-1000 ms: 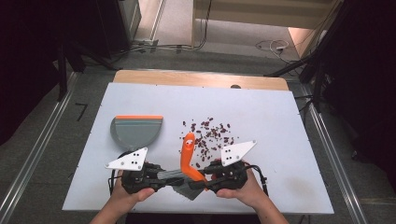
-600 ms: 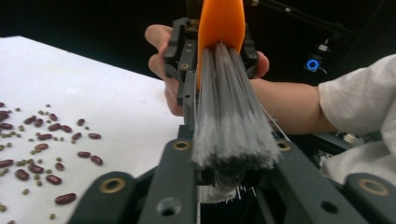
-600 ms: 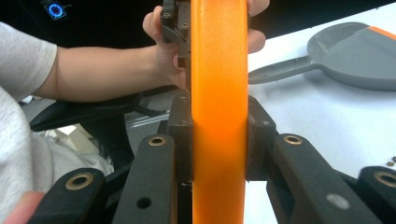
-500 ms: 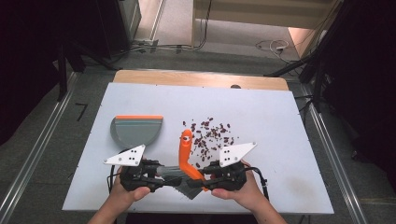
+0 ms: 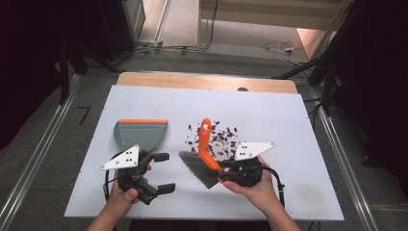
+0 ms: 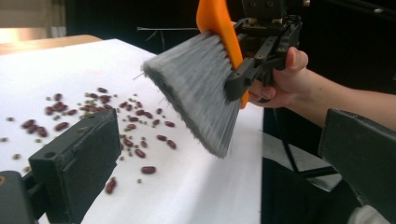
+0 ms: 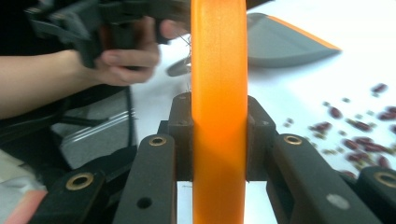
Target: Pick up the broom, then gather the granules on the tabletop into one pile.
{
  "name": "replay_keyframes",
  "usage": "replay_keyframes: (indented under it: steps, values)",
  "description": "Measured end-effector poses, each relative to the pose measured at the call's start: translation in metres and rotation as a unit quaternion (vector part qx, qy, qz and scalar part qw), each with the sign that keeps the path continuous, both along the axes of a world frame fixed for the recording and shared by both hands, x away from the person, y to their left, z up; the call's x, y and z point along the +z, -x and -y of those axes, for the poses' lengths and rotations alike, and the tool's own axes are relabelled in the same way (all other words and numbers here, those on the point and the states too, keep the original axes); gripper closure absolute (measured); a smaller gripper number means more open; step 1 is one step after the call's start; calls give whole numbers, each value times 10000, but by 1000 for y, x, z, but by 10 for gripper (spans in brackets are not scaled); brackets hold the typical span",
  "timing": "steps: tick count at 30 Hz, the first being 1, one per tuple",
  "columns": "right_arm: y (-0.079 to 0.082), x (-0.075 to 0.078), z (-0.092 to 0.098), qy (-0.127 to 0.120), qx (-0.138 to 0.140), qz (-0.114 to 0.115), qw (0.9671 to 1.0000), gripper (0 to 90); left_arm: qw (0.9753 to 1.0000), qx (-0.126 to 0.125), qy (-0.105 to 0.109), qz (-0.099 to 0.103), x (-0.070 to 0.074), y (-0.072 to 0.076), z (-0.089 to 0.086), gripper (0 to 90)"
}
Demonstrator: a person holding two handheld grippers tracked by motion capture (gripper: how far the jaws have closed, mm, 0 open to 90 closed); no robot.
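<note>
A hand brush with an orange handle (image 5: 206, 137) and grey bristles (image 5: 196, 168) is held near the table's front edge. My right gripper (image 5: 225, 171) is shut on the handle just above the bristles. In the right gripper view the handle (image 7: 218, 93) runs straight up between the jaws of my right gripper (image 7: 218, 140). My left gripper (image 5: 163, 172) is open and holds nothing, a little left of the bristles. In the left gripper view the brush (image 6: 196, 88) hangs tilted above the table. Dark red beans (image 5: 221, 137) lie scattered beside the handle.
A grey dustpan with an orange edge (image 5: 141, 134) lies flat just beyond my left gripper. The white table top (image 5: 288, 115) ends close behind both hands. A wooden strip (image 5: 207, 81) runs along the far edge.
My left gripper has pulled away to the left from the brush and now stands open. The right gripper keeps the brush, with the handle shifted slightly right over the beans.
</note>
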State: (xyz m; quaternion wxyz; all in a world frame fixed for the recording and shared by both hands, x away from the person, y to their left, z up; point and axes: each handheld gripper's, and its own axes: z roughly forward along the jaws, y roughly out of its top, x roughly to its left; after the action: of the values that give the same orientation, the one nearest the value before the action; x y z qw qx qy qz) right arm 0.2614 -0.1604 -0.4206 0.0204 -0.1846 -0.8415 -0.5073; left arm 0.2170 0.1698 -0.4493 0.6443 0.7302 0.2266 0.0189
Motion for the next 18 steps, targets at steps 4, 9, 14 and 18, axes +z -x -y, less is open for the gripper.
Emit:
replay_keyframes:
  steps: [4, 9, 14, 18]
  values:
    - [-4, 0, 6, 50, -208, 12, 9998, 688, 9999, 137, -69, 67, -1, 0, -3, 2]
    - [-9, 1, 16, 121, -522, 28, 9986, 688, 9997, 227, -65, 21, -4, 0, -7, 2]
    - [-17, 5, 28, 140, -876, 106, 9960, 688, 9992, 381, -70, -13, -4, 1, -10, 2]
    - [-26, 10, 42, 263, -1255, 182, 9916, 688, 9988, 479, -102, -12, -5, 4, -17, 2]
